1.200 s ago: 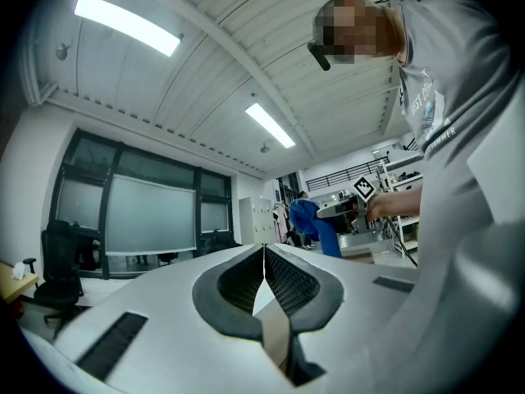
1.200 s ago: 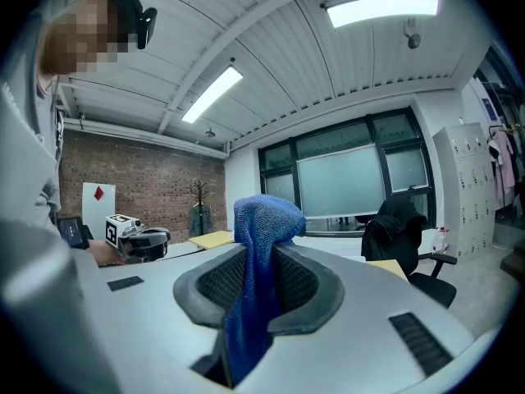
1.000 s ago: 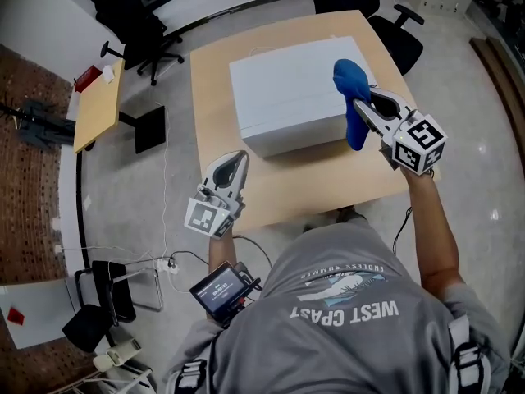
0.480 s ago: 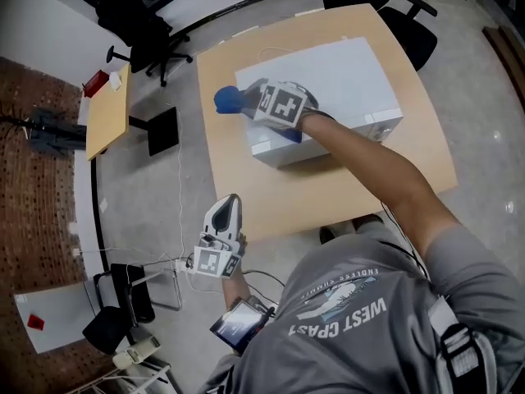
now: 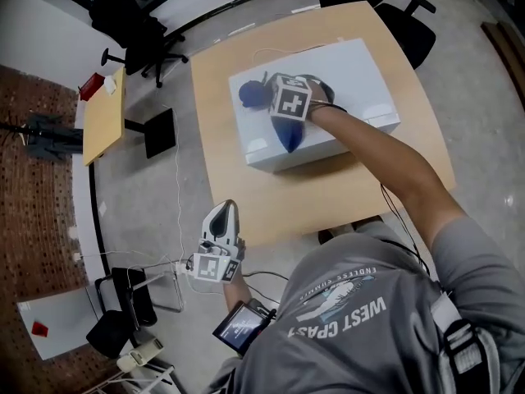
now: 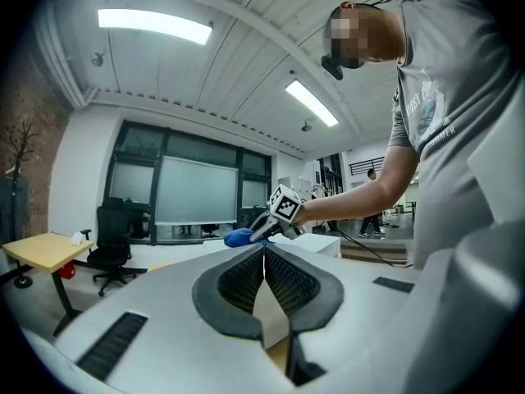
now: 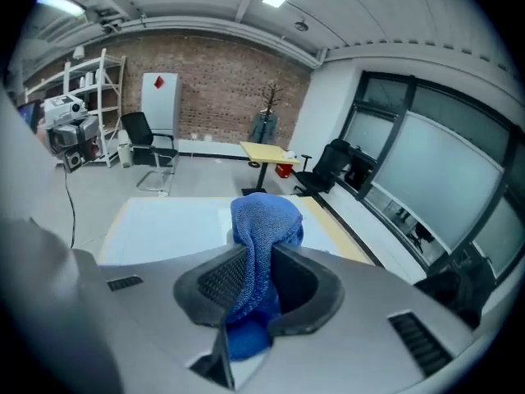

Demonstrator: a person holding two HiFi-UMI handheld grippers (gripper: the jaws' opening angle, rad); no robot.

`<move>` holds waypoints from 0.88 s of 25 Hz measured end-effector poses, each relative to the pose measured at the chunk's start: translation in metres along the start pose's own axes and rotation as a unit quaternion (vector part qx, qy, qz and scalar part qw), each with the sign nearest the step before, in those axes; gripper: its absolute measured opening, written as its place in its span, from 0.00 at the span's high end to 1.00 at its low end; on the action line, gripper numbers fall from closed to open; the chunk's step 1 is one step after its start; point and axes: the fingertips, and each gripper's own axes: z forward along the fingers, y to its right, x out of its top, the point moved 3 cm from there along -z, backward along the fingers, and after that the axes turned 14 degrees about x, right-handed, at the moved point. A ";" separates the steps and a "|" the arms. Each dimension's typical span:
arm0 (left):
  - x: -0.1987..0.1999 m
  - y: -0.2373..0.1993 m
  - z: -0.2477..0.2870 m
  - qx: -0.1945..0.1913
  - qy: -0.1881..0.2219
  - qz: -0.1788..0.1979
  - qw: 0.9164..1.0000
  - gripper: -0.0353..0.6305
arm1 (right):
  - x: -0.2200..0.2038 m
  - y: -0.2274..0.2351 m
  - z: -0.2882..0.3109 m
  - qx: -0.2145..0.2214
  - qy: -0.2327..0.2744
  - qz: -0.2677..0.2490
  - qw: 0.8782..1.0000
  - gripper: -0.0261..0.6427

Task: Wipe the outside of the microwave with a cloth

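Observation:
The white microwave sits on a light wooden table. My right gripper reaches over its top near the left end, shut on a blue cloth. Part of the cloth hangs down the front below the marker cube. In the right gripper view the cloth is bunched between the jaws, above the microwave's white top. My left gripper hangs off the table's near left corner, shut and empty. From the left gripper view the cloth and the microwave show beyond the jaws.
A small yellow desk and black office chairs stand left of the table; another chair is behind it. A cable runs from the microwave's back across the table. A small screen hangs at the person's waist.
My right gripper swung with the cloth from the microwave's right front corner across to its left top edge and dropped lower. The left gripper sank a little toward the person.

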 end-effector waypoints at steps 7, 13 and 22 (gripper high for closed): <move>0.009 0.021 0.048 -0.040 0.004 0.007 0.999 0.91 | -0.165 0.056 -0.138 -0.124 0.018 0.136 0.983 0.83; 0.021 0.045 0.083 -0.059 0.005 0.014 0.998 0.91 | -0.259 0.072 -0.225 -0.163 0.164 0.292 0.928 0.83; 0.034 0.064 0.111 -0.063 0.006 0.028 0.998 0.91 | -0.280 0.074 -0.234 -0.138 0.281 0.364 0.877 0.83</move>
